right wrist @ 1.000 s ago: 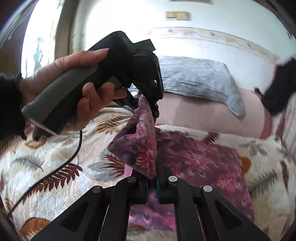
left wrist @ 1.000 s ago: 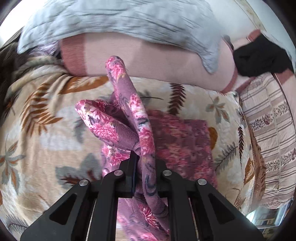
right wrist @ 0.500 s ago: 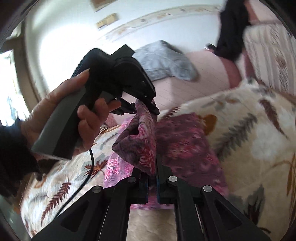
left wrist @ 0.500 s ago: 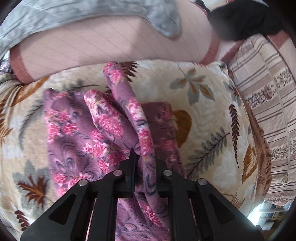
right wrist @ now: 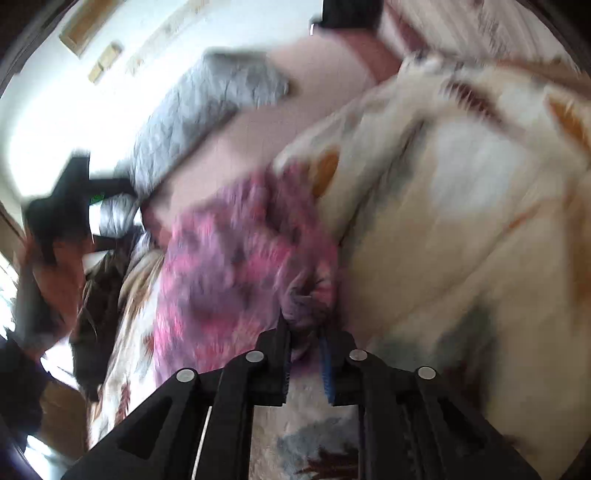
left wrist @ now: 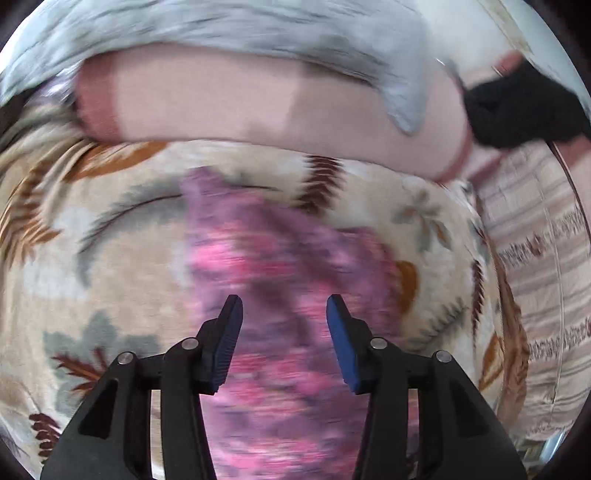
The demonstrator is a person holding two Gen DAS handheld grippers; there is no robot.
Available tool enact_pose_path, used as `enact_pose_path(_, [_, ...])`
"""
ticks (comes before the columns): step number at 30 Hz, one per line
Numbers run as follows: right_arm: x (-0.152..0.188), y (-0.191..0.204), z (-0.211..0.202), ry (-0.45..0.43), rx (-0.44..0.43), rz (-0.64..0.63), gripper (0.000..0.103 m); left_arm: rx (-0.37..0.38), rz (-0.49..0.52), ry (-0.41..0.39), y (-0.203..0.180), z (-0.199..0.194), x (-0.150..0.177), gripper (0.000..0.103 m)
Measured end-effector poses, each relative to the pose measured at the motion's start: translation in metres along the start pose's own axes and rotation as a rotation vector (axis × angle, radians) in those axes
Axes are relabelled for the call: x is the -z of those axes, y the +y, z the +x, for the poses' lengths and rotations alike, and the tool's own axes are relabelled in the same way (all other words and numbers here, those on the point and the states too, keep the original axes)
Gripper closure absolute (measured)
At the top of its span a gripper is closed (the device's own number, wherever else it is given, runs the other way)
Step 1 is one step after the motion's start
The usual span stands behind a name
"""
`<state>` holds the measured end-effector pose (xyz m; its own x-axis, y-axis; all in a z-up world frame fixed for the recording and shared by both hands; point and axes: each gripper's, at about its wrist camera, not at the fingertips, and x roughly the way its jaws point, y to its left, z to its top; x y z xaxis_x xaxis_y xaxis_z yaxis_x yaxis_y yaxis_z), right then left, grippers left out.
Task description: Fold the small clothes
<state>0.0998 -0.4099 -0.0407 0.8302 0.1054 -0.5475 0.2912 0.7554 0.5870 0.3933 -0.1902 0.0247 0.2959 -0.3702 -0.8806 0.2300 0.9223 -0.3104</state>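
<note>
Garment: pink-purple floral cloth [left wrist: 284,266], lying on leaf-print blanket [left wrist: 110,266]. Left gripper [left wrist: 284,314]: just opened, empty. Right gripper [right wrist: 304,332]: loosening, fold between. Advice: release, then smooth flat.

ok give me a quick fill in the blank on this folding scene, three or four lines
1. The pink and purple floral garment lies on a cream blanket printed with ____.
2. The left gripper has its jaws ____, with no cloth pinched between them.
3. A bunched fold of the garment sits between the fingers of the ____ gripper.
4. The quilt at the far edge of the bed is ____ in colour.

Missing words: leaves; open; right; grey
</note>
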Motion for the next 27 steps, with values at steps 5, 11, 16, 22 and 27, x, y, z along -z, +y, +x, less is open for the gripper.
enact_pose_path(5, [-0.07,0.028,0.055,0.077,-0.052,-0.051,0.063,0.04,-0.104,0.061,0.048,0.018,0.025,0.058])
enact_pose_path(11, [-0.092,0.042,0.17,0.318,-0.086,0.004,0.064,0.082,-0.101,0.08,0.057,0.027,0.048,0.058])
enact_pose_path(16, [-0.105,0.071,0.151,0.201,-0.107,-0.192,0.099,0.089,-0.06,0.015,0.05,0.019,0.042,0.058])
enact_pose_path(22, [-0.096,0.029,0.173,0.311,0.086,-0.113,0.098,0.04,-0.082,0.067,0.048,0.053,0.041,0.051])
enact_pose_path(27, [-0.094,0.019,0.124,0.268,-0.072,-0.057,0.078,0.038,-0.031,0.016,0.049,0.016,0.066,0.052])
